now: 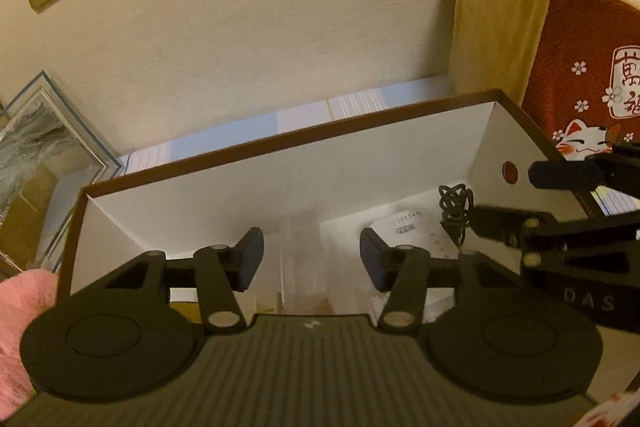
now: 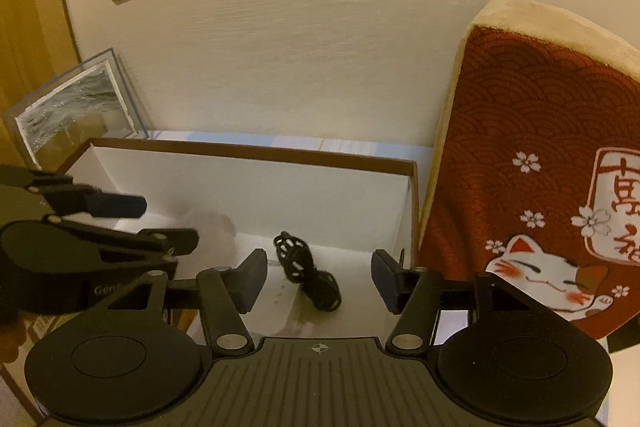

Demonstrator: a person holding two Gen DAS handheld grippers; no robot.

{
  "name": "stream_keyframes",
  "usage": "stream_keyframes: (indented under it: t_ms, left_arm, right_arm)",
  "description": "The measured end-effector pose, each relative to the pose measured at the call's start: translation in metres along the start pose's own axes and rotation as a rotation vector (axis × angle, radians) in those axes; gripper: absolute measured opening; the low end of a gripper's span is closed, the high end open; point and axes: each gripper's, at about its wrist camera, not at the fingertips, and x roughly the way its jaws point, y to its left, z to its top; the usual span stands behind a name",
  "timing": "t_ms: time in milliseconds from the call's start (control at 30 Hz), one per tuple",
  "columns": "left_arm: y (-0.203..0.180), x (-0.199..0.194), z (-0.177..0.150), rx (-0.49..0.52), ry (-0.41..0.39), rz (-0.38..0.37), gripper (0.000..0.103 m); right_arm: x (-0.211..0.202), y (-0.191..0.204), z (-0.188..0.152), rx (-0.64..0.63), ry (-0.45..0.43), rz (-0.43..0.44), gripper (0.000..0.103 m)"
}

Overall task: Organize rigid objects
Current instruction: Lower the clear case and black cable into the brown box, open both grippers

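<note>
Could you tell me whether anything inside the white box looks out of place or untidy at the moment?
Only mildly: the black cable lies in a loose tangle on the floor of the white box, near its right wall, rather than neatly coiled. Nothing looks spilled or damaged. Both the left gripper and right gripper hold nothing.

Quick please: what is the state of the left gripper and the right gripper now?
Left gripper: open, holding nothing, over the white box.
Right gripper: open, holding nothing, above the black cable.

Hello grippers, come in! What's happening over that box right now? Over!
Left gripper open, empty. Right gripper open, empty. Both over the box; black cable inside. Nothing blocking.
</note>
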Motion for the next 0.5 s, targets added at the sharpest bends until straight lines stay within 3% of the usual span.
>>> stream_keyframes:
  t_ms: [500]
  left_arm:
    - [0.014,-0.04,-0.014,-0.037,-0.018,-0.018,0.049]
  right_arm:
    - [-0.043,0.0,-0.011,0.064,-0.048,0.047,0.066]
